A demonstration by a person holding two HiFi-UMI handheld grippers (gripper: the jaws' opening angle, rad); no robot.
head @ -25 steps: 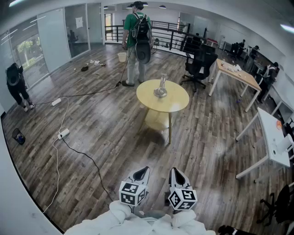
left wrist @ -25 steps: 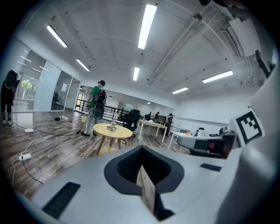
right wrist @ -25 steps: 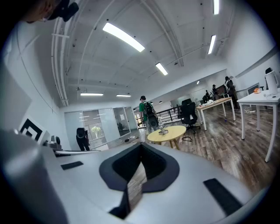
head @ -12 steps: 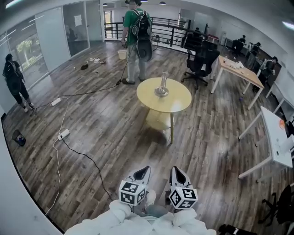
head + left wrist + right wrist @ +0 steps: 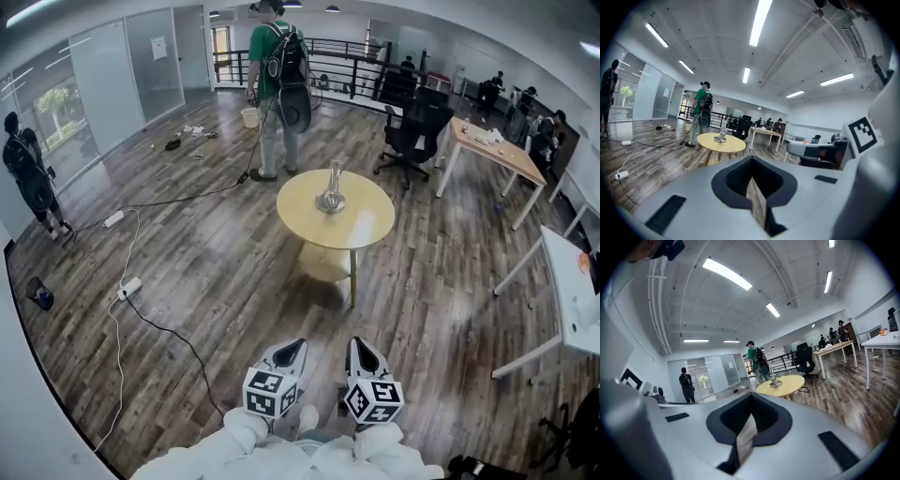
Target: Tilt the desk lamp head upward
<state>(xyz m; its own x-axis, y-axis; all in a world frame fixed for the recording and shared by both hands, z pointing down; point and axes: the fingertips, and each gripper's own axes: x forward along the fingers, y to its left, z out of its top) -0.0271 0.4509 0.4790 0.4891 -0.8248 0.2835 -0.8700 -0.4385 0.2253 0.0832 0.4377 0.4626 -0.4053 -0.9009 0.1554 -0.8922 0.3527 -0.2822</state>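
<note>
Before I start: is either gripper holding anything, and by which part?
Nothing is held: the left gripper and right gripper are both shut and empty.

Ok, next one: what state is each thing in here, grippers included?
desk lamp: standing on the round table, untouched; head angle too small to tell.
round table: upright, only the desk lamp on it.
left gripper: shut, empty, well short of the desk lamp.
right gripper: shut, empty, beside the left gripper.
office chair: upright, unoccupied.
</note>
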